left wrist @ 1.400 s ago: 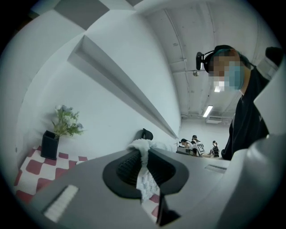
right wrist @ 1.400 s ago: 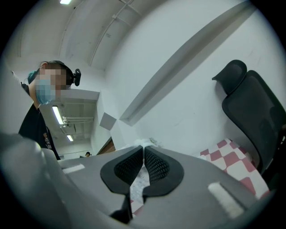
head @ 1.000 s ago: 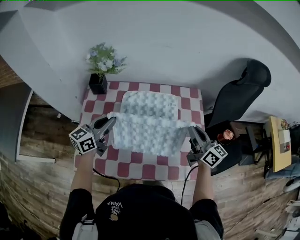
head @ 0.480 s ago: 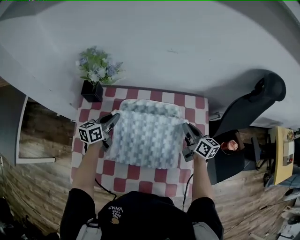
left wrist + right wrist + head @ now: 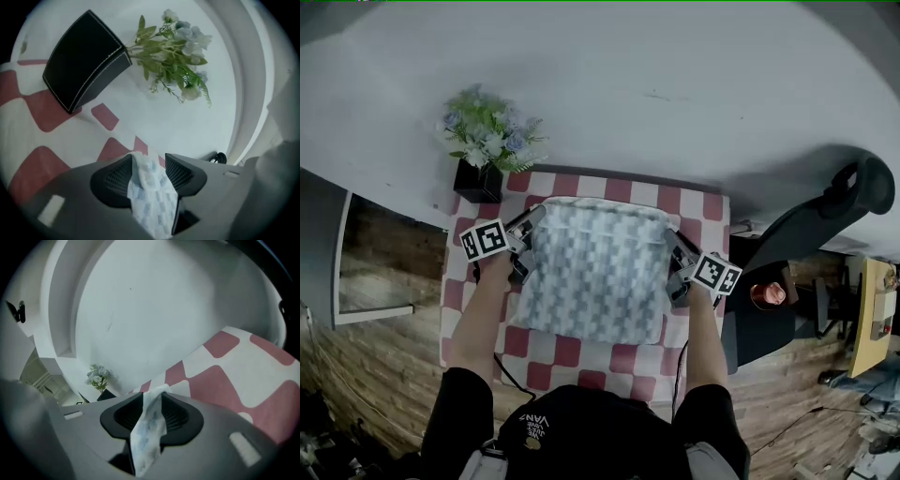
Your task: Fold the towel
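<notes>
The pale blue-and-white waffle-textured towel lies flat on the red-and-white checked tablecloth, between your two hands, and its far corners reach up into the jaws. That is the relation to mind: each corner sits inside its gripper, and the rest of the cloth spreads inward and back toward you, so any withdrawal has to go outward and away from the towel, not across it.

Your left gripper has just been opening. Its jaws stand spread, with a soft tongue of towel lying loose against one ribbed black pad and a gap showing at the other. Your right gripper has also just been opening, though less widely. A thin strip of towel hangs between its pads, and they no longer look to press on it.

The towel reads as plush and limp, with a raised chequer weave, and it will likely cling to the meshed pads. Its outline looks close to square from above, with the far edge rounded and slightly puffed near the wall. I judge neither hand nearer: each is at its own corner. The black square pot of pale artificial flowers stands just beyond your left gripper, so keep that side's retreat low and short.
</notes>
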`<state>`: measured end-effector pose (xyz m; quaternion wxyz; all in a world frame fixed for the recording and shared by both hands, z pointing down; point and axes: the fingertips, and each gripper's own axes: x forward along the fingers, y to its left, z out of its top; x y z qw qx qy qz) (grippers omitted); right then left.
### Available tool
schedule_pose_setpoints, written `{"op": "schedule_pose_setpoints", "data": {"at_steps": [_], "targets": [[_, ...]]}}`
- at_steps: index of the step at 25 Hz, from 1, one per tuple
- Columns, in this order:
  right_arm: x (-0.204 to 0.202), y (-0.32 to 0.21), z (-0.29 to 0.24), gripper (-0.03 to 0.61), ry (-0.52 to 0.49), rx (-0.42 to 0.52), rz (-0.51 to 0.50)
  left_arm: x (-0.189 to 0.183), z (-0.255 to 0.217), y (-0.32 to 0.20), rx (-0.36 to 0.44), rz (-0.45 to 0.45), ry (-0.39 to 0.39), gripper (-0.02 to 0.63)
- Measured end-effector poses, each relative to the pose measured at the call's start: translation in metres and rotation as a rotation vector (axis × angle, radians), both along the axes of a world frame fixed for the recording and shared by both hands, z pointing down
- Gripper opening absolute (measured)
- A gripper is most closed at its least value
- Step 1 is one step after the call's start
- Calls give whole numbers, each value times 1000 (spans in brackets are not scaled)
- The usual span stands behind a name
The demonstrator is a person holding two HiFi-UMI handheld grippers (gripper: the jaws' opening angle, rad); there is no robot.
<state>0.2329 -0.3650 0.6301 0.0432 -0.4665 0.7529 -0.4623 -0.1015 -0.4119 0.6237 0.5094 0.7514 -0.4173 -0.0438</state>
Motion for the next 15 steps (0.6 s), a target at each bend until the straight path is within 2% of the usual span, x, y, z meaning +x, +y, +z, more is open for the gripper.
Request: {"op": "schedule_pose_setpoints", "data": {"at_steps": [1, 3, 6, 9, 11, 13, 15], "targets": [[-1, -3, -1, 123, -8, -5, 0, -1, 1, -3, -10, -13, 4, 200], [-1, -7, -3, 135, -19, -11, -2, -2, 2, -7, -34, -33, 31, 216], [-3, -9, -3, 161, -52, -46, -22, -6, 3, -12, -98, -76, 114, 218], [-1, -6, -3, 215, -76, -97, -47, -21, 1, -18, -159, -190, 230, 258], [1, -6, -9, 224, -105, -105, -60, -33, -4, -23, -157, -250, 285, 261], [5, -6, -11, 230, -96, -119, -86, -38, -10, -25, -138, -248, 280, 261], [14, -7, -9, 247, -23, -140, -101, -37, -14, -22, -119, -212, 245, 261]]}}
